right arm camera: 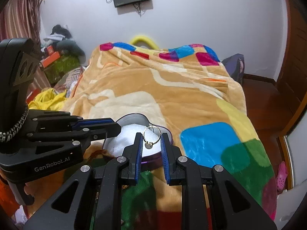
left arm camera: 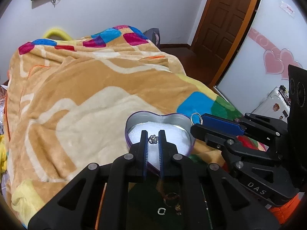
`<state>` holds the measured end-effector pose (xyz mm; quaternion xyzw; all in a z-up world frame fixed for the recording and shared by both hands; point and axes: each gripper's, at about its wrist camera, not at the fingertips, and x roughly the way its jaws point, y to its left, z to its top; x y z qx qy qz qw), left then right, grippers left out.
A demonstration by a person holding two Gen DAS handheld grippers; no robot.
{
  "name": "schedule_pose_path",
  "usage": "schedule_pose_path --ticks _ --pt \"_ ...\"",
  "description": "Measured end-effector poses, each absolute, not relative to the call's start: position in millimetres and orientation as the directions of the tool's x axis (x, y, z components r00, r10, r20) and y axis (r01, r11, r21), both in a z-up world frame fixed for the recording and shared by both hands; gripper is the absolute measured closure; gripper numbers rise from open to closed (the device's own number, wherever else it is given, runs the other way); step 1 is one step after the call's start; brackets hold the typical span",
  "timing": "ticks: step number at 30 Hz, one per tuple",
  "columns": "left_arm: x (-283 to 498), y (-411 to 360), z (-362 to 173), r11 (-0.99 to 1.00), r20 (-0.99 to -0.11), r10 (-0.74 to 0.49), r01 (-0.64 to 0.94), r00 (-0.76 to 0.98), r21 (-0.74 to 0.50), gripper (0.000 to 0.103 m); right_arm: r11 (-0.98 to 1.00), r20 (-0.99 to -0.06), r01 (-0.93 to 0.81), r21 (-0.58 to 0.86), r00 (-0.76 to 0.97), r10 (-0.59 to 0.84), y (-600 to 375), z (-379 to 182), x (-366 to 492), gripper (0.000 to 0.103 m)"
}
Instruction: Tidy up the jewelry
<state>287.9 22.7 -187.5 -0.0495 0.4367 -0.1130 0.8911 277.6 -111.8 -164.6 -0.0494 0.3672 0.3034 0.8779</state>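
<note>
Heart tin point(left arm camera: 132, 118) is sitting on the blanket point(left arm camera: 76, 88), left gripper point(left arm camera: 153, 137) pinching a small silver piece point(left arm camera: 153, 139) over the tin's white foam point(left arm camera: 176, 136), right gripper point(right arm camera: 151, 140) clamping a gold ring point(right arm camera: 151, 136) just above the tin's edge.

Both claws are matte black plastic with triangular cut-outs, round silver screws at the joints and ribbed blue pads inside the fingers. The left claw point(right arm camera: 117, 128) carries white "GenRobot.AI" lettering and a braided cord; the right claw point(left arm camera: 195, 122) reads "DAS".
</note>
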Motion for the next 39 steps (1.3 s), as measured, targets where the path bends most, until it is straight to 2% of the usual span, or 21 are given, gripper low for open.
schedule_pose_path --ticks 19,30,34,39 --pt "290 28 -185 0.955 -0.763 -0.296 0.187 0.575 -0.23 0.092 0.775 -0.746 -0.621 0.122 0.458 0.484 -94 -177 299 0.086" --pt "264 38 -159 0.965 -0.74 -0.263 0.162 0.619 -0.207 0.092 0.79 -0.73 -0.603 0.111 0.49 0.477 -102 -157 283 0.085" --pt "250 38 -148 0.971 -0.733 -0.239 0.155 0.637 -0.183 0.084 0.799 -0.713 -0.592 0.103 0.516 0.474 -107 -144 271 0.085" --pt "230 36 -139 0.975 -0.728 -0.221 0.152 0.649 -0.16 0.083 0.812 -0.693 -0.576 0.096 0.547 0.47 -113 -132 254 0.084"
